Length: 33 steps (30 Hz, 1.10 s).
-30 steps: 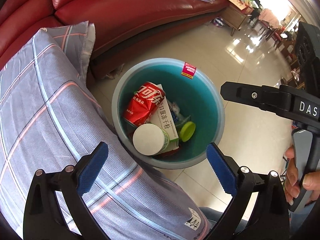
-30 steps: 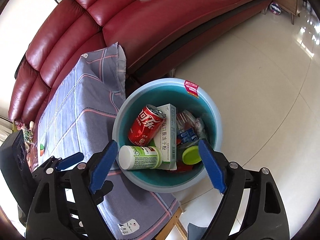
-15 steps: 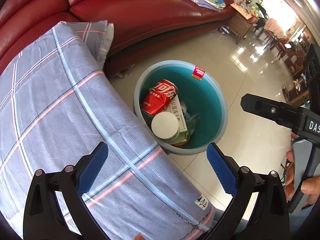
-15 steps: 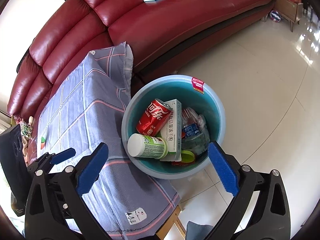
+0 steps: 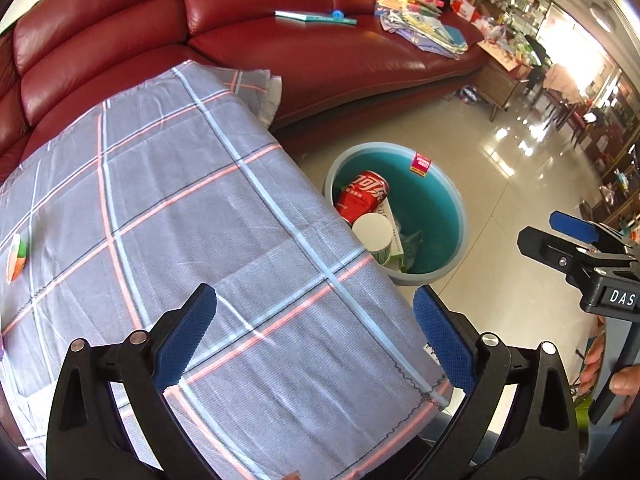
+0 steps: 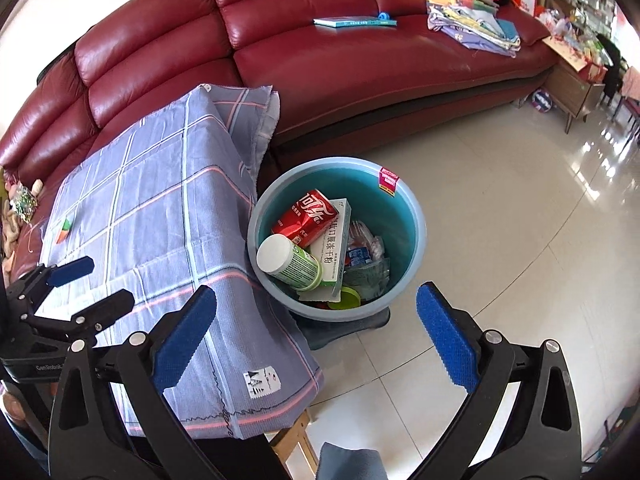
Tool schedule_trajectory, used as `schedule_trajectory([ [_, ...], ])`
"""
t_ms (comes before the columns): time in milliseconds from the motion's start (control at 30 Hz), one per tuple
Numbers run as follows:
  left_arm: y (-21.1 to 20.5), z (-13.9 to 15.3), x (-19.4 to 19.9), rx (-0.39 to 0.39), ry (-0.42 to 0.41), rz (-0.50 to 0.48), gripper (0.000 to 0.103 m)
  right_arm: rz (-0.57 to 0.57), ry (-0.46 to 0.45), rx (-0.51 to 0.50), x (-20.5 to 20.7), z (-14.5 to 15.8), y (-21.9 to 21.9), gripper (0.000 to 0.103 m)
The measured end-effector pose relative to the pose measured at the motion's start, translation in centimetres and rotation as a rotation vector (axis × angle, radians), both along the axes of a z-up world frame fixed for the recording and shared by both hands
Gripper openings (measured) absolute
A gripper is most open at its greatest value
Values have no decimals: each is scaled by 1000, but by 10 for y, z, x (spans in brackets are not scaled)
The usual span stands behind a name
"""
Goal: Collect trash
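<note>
A blue-green basin (image 6: pixel 404 216) stands on the floor beside a cloth-covered table (image 6: pixel 160 216). In it lie a red cola can (image 6: pixel 306 216), a white-capped green bottle (image 6: pixel 290 262), a white box (image 6: pixel 334 248), a crushed clear bottle (image 6: pixel 366 258) and a lime lid (image 6: pixel 346 298). The basin also shows in the left wrist view (image 5: pixel 452 224). My left gripper (image 5: pixel 314 334) is open and empty above the table. My right gripper (image 6: pixel 316 336) is open and empty, above and in front of the basin. A small orange-green scrap (image 5: pixel 17 256) lies on the table's far left.
A red leather sofa (image 6: pixel 360 64) curves behind the table and basin, with a book (image 6: pixel 354 22) and a pile of cloths (image 6: pixel 472 24) on it. Glossy tiled floor (image 6: pixel 520 220) spreads to the right. A wooden side table (image 6: pixel 572 84) stands at the sofa's end.
Both grippers have pulled back and up from the basin, so it looks smaller. The left gripper has moved left over the table. Both stay open.
</note>
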State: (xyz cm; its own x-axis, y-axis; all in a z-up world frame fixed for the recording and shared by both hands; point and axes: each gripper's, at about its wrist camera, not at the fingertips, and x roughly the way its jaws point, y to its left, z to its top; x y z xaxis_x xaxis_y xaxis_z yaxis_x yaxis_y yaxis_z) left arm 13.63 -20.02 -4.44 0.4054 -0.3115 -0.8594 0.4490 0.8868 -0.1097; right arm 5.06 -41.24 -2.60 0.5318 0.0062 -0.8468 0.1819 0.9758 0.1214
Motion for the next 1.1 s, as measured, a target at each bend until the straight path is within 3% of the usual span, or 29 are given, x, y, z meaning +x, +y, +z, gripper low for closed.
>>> schedule_trajectory([
  [267,36,22,-35,-21,-87,51,99,46,-25,-39,-29,12,30,96],
  [467,51,33,-51,-50,-103,75,99,83,-34,-41,-42,18,43,96],
  [1100,52,36,-74,-20,-141,100,99,94,-27,-57,-63,10,46,96],
])
